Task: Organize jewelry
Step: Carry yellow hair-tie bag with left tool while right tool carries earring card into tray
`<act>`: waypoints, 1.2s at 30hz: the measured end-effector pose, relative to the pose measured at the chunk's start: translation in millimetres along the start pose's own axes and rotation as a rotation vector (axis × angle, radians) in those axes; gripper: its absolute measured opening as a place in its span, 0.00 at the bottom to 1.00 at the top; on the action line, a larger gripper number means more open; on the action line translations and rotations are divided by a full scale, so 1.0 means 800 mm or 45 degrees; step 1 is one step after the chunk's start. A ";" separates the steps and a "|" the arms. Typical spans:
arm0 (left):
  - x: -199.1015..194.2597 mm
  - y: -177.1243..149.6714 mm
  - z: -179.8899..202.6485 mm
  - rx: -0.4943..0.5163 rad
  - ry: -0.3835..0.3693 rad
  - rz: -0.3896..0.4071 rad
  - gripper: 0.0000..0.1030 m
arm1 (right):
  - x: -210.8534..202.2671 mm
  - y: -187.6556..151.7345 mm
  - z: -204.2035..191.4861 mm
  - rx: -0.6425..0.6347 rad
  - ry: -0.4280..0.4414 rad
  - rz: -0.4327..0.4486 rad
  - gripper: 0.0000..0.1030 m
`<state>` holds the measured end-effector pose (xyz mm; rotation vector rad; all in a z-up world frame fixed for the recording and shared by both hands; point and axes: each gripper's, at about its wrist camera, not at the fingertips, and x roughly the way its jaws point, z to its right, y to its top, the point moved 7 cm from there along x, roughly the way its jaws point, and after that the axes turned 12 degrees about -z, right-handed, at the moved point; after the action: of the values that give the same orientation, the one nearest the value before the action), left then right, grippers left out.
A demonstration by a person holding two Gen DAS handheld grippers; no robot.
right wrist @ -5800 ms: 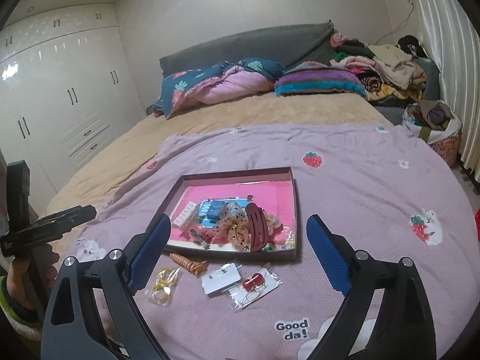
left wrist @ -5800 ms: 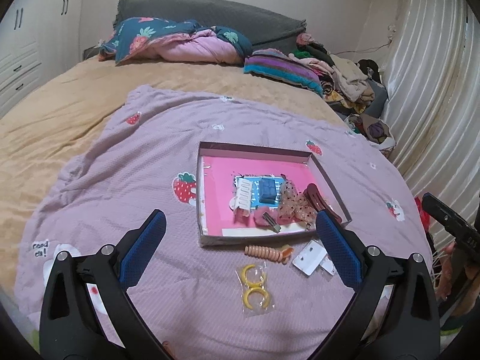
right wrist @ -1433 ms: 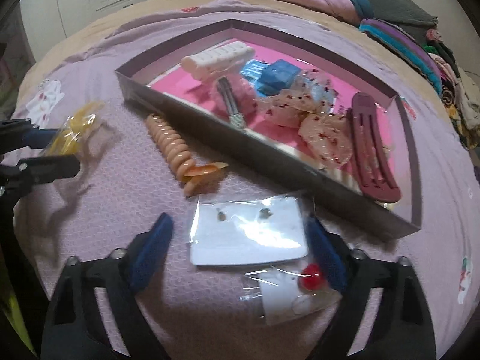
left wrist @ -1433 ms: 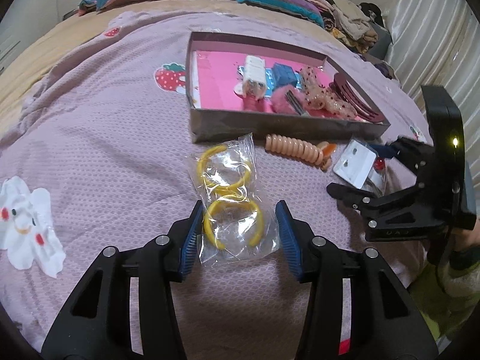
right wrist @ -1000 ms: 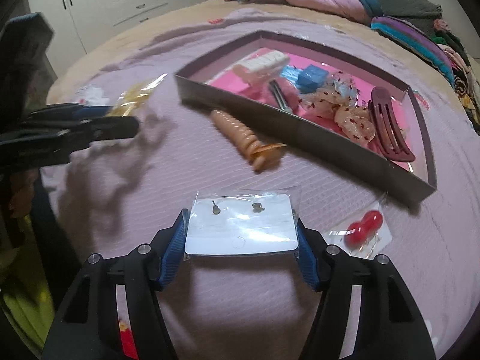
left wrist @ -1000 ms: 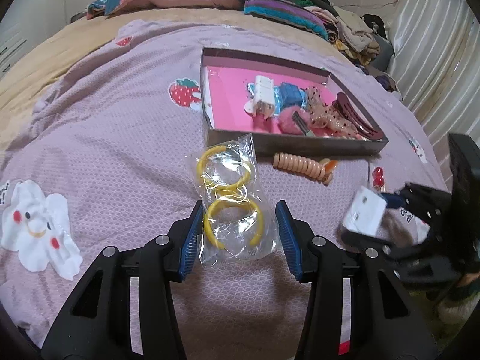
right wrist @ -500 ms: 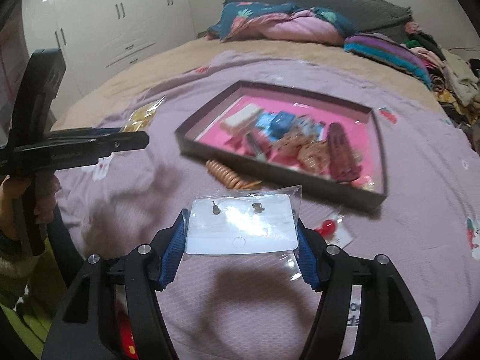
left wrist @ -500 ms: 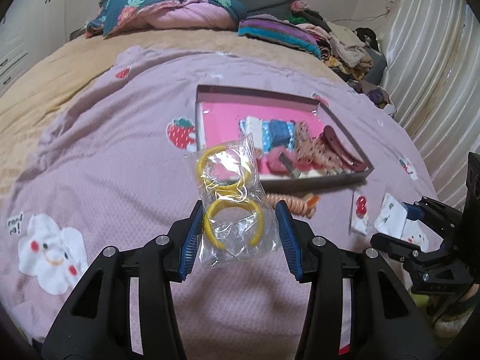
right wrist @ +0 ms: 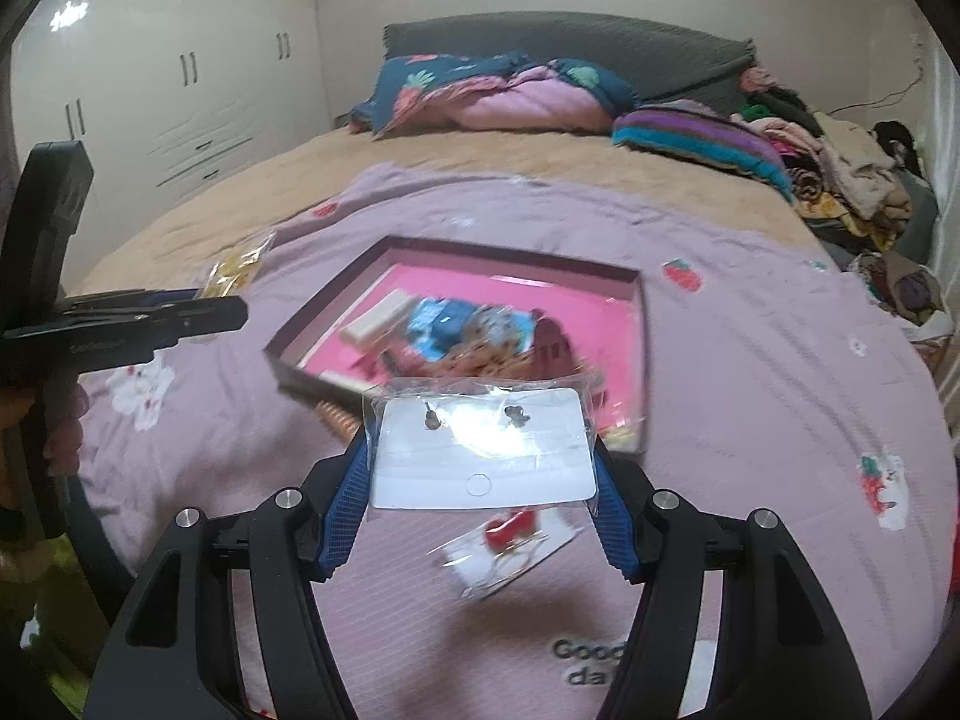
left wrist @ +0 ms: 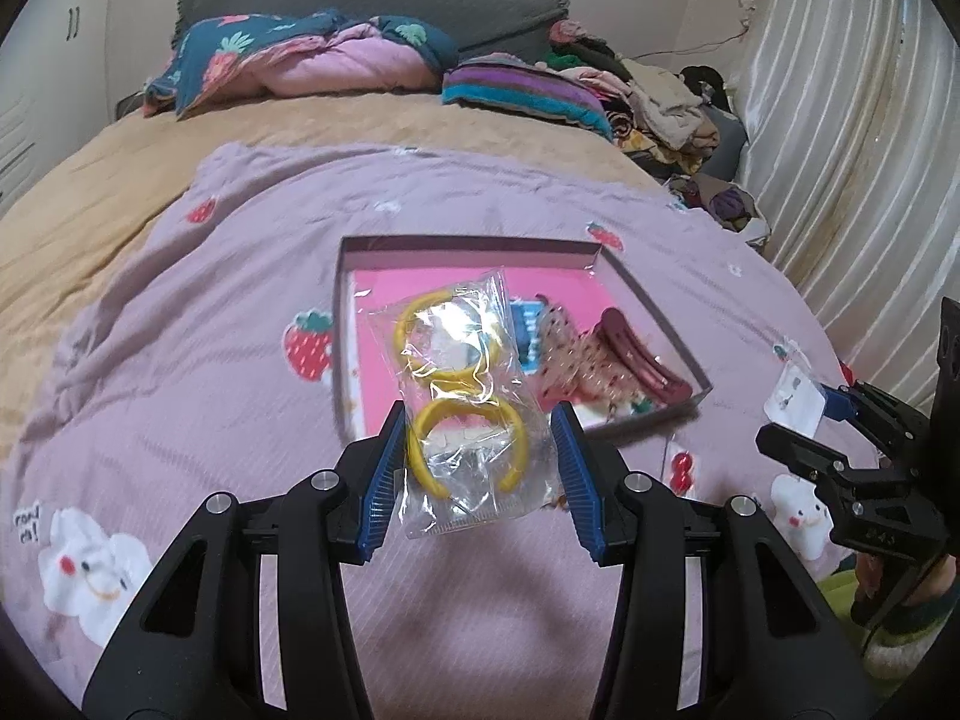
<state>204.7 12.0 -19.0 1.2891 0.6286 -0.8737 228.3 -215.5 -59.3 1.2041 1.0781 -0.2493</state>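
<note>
My left gripper (left wrist: 475,462) is shut on a clear bag of yellow hoop earrings (left wrist: 462,396), held in the air in front of the jewelry box (left wrist: 474,243). My right gripper (right wrist: 483,468) is shut on a white earring card in a clear sleeve (right wrist: 483,450), held above the blanket. The box has a pink floor (right wrist: 576,306) and holds hair clips and a blue item. A bag with red earrings (right wrist: 510,531) lies on the blanket below the card. The right gripper also shows in the left wrist view (left wrist: 798,414), and the left gripper in the right wrist view (right wrist: 234,306).
The lilac strawberry blanket (left wrist: 180,312) covers the bed. An orange spiral hair tie (right wrist: 336,417) lies by the box's near wall. Pillows and a folded quilt (left wrist: 312,60) sit at the headboard, piled clothes (left wrist: 660,102) at the right. White wardrobes (right wrist: 150,96) stand at the left.
Both grippers have risen higher above the blanket with their bags still gripped. The box now lies farther below and behind each bag.
</note>
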 end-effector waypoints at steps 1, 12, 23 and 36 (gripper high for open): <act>0.001 0.003 0.002 0.003 -0.003 0.003 0.38 | -0.001 0.002 0.005 0.009 -0.011 0.009 0.61; 0.022 0.032 0.016 0.020 -0.003 0.002 0.38 | 0.000 0.026 0.058 0.134 -0.063 0.061 0.61; 0.058 0.053 -0.005 -0.026 0.029 -0.026 0.38 | 0.029 0.040 0.090 0.235 -0.052 0.024 0.61; 0.101 0.058 -0.037 -0.062 0.075 -0.095 0.39 | 0.088 0.064 0.082 0.215 -0.033 -0.065 0.61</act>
<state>289.6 27.3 -65.4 1.2573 0.7440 -0.8788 333.8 -224.5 -84.7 1.3209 1.0825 -0.4004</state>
